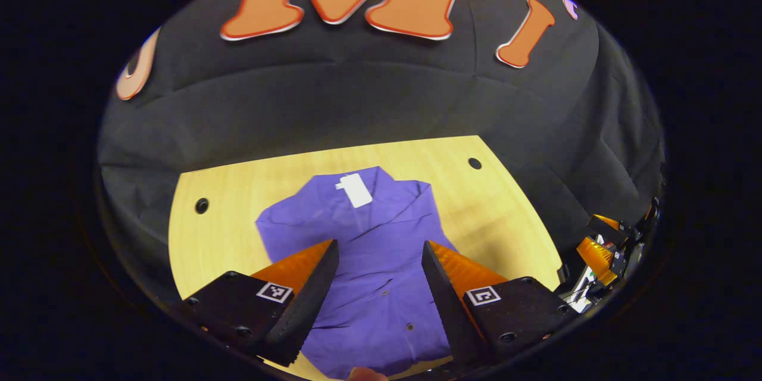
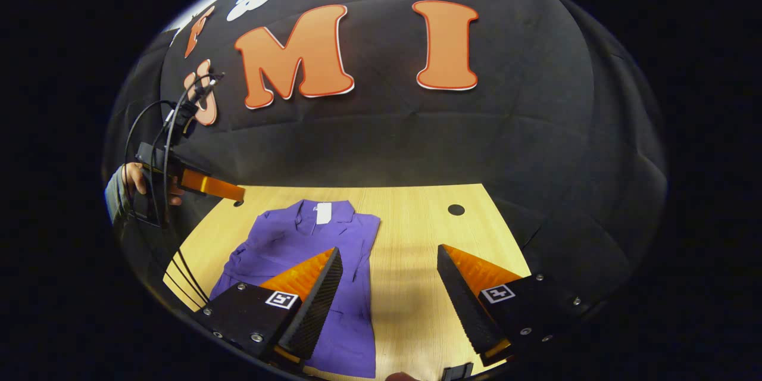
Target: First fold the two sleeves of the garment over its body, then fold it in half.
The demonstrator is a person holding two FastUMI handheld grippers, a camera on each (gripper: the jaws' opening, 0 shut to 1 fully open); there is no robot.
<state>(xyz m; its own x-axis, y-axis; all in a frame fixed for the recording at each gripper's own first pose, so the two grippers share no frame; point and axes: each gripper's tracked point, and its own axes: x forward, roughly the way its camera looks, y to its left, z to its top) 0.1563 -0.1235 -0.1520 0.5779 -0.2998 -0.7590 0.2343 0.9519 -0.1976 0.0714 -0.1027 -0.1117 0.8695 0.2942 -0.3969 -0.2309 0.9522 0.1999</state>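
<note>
No container sits on the pale wooden tabletop (image 1: 250, 190); the one item on it is the purple button-front garment with a white neck label (image 1: 369, 250), lying flat with its collar toward the black cloth wall (image 1: 381, 107). In the left gripper view the left gripper (image 1: 381, 286) hangs above the garment's lower body, its fingers (image 1: 309, 297) spread wide with purple cloth showing between them and nothing held. In the right gripper view the right gripper (image 2: 390, 292) is likewise spread apart, one finger over the garment's edge, the other over bare wood. The garment reads as a narrow block with both sleeves lying in over the body; creases cross the chest. Two dark round holes (image 1: 202, 205) mark the far tabletop. Hidden or unclear: the hem is cut off at the bottom edge in both views; the fingers cover parts of the lower body; whether either gripper touches the cloth cannot be told. In the right gripper view a hand (image 2: 134, 181) holds the other gripper at the left rim, cables trailing. A small pale shape at the bottom edge of the left gripper view is too cut off to identify.
</note>
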